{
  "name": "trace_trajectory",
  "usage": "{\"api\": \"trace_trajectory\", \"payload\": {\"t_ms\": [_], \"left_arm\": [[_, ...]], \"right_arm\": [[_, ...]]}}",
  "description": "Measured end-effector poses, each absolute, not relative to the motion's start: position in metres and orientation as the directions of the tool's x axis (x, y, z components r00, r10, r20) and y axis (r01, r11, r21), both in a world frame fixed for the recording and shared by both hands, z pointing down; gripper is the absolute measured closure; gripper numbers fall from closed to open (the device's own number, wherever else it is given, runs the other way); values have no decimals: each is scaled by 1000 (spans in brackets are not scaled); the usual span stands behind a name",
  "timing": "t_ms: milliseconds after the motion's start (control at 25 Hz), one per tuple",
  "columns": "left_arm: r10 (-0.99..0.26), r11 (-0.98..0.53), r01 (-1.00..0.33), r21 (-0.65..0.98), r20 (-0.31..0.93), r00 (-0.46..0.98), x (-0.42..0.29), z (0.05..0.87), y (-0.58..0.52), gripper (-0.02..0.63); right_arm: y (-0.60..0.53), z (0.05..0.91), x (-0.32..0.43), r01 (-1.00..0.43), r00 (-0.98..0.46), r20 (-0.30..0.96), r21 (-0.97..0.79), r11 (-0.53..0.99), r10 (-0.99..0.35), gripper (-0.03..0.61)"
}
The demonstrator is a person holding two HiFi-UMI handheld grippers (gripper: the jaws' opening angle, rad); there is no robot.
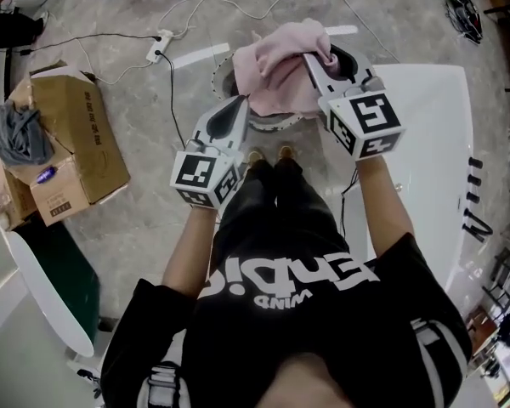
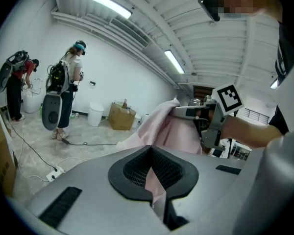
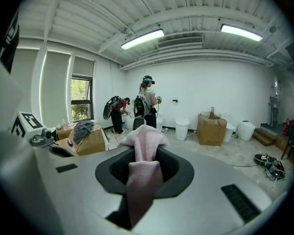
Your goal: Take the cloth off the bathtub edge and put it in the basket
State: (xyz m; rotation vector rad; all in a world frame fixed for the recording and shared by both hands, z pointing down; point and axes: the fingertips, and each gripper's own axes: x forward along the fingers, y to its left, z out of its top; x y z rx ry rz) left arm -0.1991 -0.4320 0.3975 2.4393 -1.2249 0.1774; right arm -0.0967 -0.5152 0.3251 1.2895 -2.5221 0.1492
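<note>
A pink cloth (image 1: 279, 68) hangs bunched between both grippers, over a round basket (image 1: 274, 124) with a pale rim on the floor. My left gripper (image 1: 240, 102) is shut on the cloth's lower left edge; a thin pink strip (image 2: 155, 182) shows pinched between its jaws. My right gripper (image 1: 311, 58) is shut on the cloth's upper right part, and a thick fold (image 3: 141, 173) runs through its jaws. In the left gripper view the right gripper (image 2: 206, 114) holds the cloth (image 2: 169, 126) up. Most of the basket is hidden by the cloth. The white bathtub (image 1: 429, 134) lies at the right.
A cardboard box (image 1: 72, 143) with a grey cloth (image 1: 19, 134) stands at the left. A power strip (image 1: 159, 45) and cables lie on the floor beyond the basket. The person's feet (image 1: 268, 154) are just before the basket. Other people (image 3: 148, 102) stand far back.
</note>
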Motion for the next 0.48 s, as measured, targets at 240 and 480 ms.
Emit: {"api": "trace_trajectory", "payload": {"t_ms": [240, 480], "left_arm": [[-735, -487, -811, 324, 349, 581, -203, 459, -455, 601], [-731, -439, -826, 352, 394, 557, -201, 524, -470, 601]], "right_arm": [[-525, 431, -94, -818, -539, 403, -39, 575, -740, 512], [-528, 524, -94, -825, -532, 475, -104, 556, -700, 512]]}}
